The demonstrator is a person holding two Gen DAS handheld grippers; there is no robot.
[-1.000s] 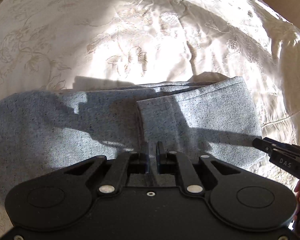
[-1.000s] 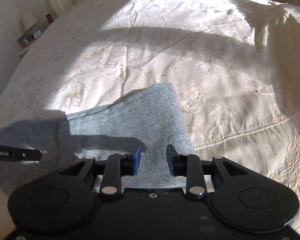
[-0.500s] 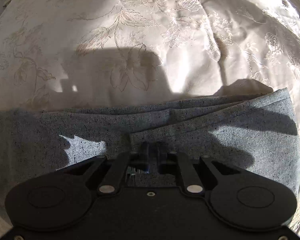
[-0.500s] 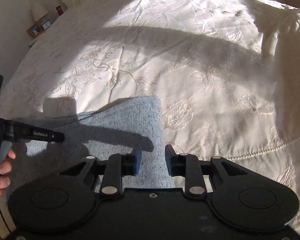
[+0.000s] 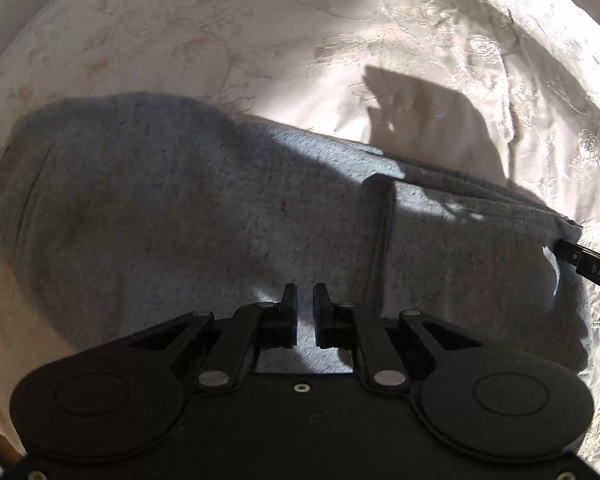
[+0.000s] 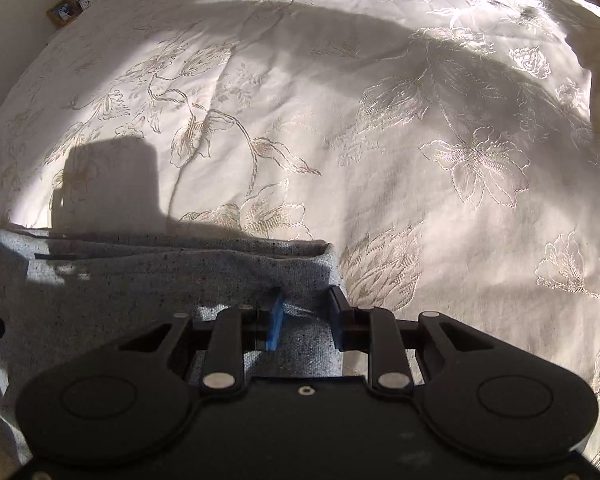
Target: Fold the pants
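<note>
The grey pants (image 5: 180,216) lie folded across the cream embroidered bedspread (image 5: 284,52). A hem edge (image 5: 380,240) of the top layer runs across them. My left gripper (image 5: 305,300) hovers over the middle of the pants, jaws a narrow gap apart with nothing between them. My right gripper (image 6: 306,304) is open and straddles the right end of the pants (image 6: 180,280); its finger also shows in the left wrist view (image 5: 588,268) at the cloth's right edge.
The bedspread (image 6: 340,120) stretches far ahead in sun and shadow. A nightstand (image 6: 72,4) with a lamp, clock and frames stands at the far left by the wall.
The left gripper has let go of the pants, opened slightly and swung left over the cloth. The right gripper has moved down and forward onto the right end of the pants.
</note>
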